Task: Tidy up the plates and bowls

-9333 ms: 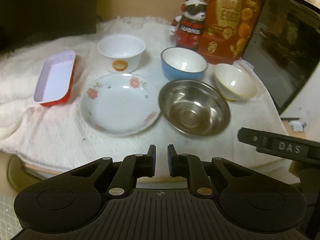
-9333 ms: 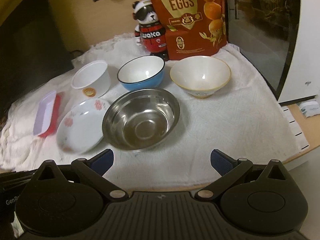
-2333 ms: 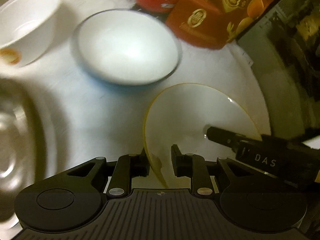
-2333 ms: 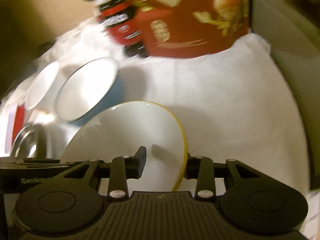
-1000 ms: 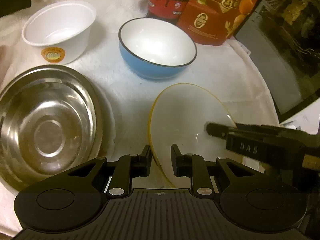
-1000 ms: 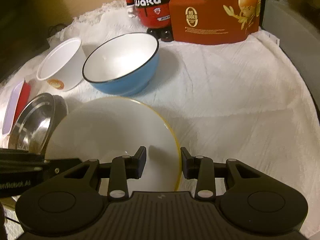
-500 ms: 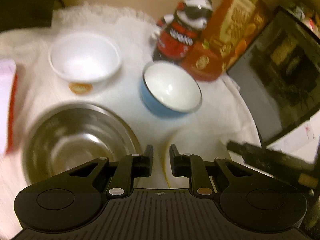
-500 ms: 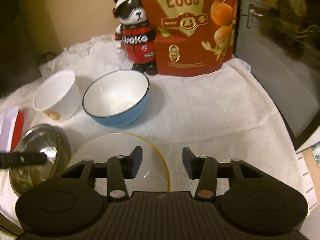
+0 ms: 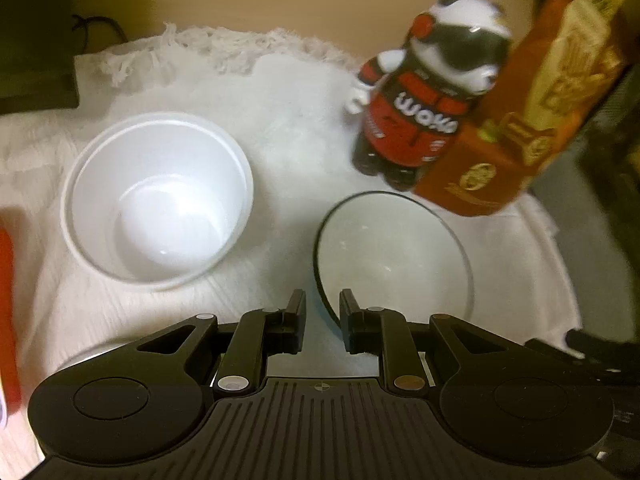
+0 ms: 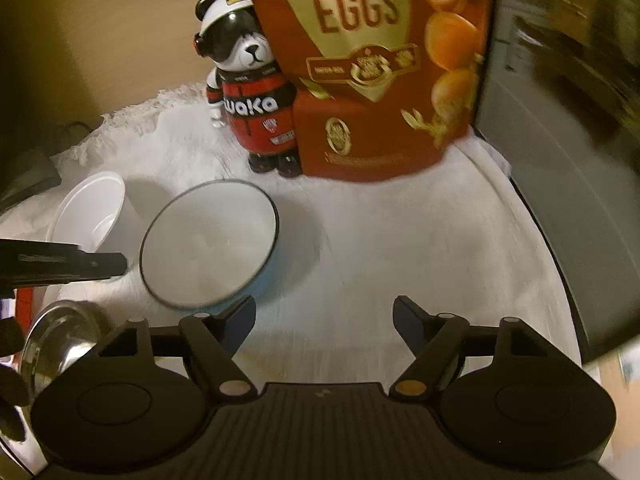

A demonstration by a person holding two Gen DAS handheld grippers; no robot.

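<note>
The blue bowl [image 9: 394,258] with a white inside and dark rim sits on the white cloth; it also shows in the right wrist view [image 10: 210,246]. My left gripper [image 9: 322,306] straddles its near-left rim with a narrow gap, the rim between the fingers. A white plastic cup-bowl [image 9: 158,198] stands to its left, and shows in the right wrist view [image 10: 90,210]. My right gripper [image 10: 324,316] is open wide and empty, just right of the blue bowl. The steel bowl [image 10: 60,338] lies at lower left. The cream bowl is out of sight.
A panda figurine [image 10: 250,108] and a red quail-egg bag [image 10: 372,64] stand at the back of the cloth [image 10: 400,248]. A dark appliance [image 10: 560,140] borders the right side. A red tray edge [image 9: 6,308] shows at far left.
Both grippers have let go of the cream bowl. The left gripper moved forward to the blue bowl's rim. The right gripper opened wide.
</note>
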